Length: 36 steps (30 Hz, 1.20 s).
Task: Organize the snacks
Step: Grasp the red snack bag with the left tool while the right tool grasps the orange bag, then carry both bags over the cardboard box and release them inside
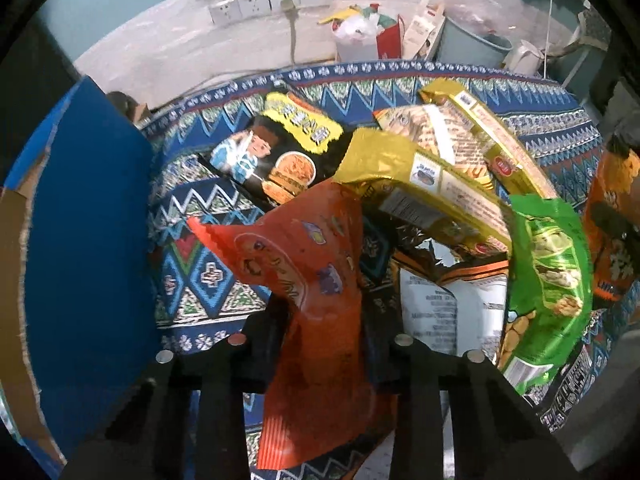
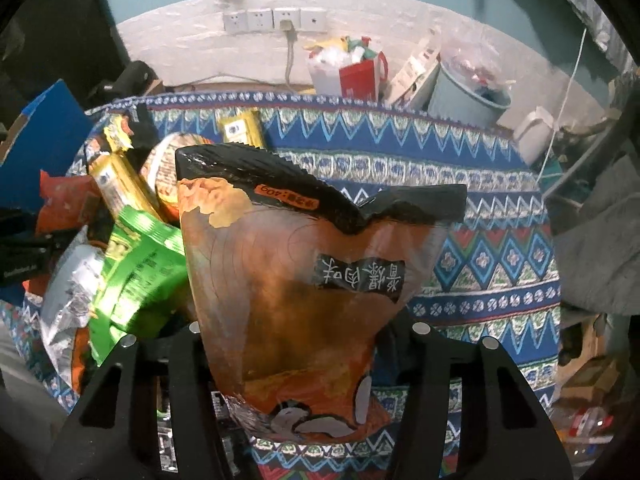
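A pale wall [image 1: 168, 40] with four sockets [image 1: 268, 2] backs the desk [image 2: 460, 208] under its blue patterned cloth; a blue box [image 1: 88, 220] stands left; the right claw [image 2: 304, 332] clamps an orange-and-black snack bag [image 2: 304, 280]; the left claw [image 1: 320, 344] clamps a red snack bag [image 1: 316, 320] above the heaped packets [image 1: 440, 168].
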Tool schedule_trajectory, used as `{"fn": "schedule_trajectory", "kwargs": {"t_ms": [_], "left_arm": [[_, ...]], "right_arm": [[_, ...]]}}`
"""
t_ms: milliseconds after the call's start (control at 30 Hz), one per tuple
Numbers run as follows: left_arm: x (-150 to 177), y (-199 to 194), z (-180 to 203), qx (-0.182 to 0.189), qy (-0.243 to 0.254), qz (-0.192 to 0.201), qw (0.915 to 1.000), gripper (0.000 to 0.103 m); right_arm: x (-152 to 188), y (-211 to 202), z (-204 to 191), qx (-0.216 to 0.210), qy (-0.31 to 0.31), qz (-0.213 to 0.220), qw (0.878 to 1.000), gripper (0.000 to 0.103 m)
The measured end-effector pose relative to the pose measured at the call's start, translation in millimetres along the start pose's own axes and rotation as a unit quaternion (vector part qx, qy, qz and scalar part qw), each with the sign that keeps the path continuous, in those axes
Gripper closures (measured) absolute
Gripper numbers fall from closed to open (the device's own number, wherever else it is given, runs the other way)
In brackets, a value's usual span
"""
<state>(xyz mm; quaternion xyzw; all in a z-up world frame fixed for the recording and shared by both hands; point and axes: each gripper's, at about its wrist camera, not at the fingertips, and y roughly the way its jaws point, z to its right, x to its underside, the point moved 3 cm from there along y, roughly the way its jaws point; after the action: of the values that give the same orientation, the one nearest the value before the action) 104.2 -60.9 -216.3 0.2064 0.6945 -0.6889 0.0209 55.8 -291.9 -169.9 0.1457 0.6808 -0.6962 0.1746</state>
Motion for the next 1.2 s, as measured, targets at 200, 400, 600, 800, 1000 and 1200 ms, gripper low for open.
{"fn": "schedule_trajectory", "kwargs": {"t_ms": [200,400,600,800,1000,1200], "left_arm": [[2.8,-19.2,-4.4,-0.011,-0.006,0.018,0.9998,0.072],[12.5,-48.8,-15.7,-0.010,-0.016,0.045,0.9988,0.073],[12.7,-79.3,-12.5,-0.021,-0.002,0.089,0.9958,0.073],[14.8,-107.6,-16.4,-0.018,-0.001,0.119,0.9927,0.073],[16.5,-128.2,-33.1,-0.029,-0.009,0.147,0.9887,0.073],[20.5,-143.4,-56.7,-0.041,-0.030,0.165,0.9849,0.073]], "right_arm": [[-9.4,-16.7,-6.5,0.004,-0.006,0.030,1.000,0.049],[-19.3,-35.9,-15.5,0.004,-0.007,0.056,0.998,0.049],[-31.6,-57.4,-29.0,-0.007,-0.011,0.086,0.996,0.049],[-44.6,-69.9,-46.5,-0.017,-0.021,0.104,0.994,0.049],[-55.5,-78.5,-71.3,-0.031,-0.034,0.116,0.992,0.049],[-72.1,-86.1,-101.0,-0.048,-0.049,0.128,0.989,0.049]]}}
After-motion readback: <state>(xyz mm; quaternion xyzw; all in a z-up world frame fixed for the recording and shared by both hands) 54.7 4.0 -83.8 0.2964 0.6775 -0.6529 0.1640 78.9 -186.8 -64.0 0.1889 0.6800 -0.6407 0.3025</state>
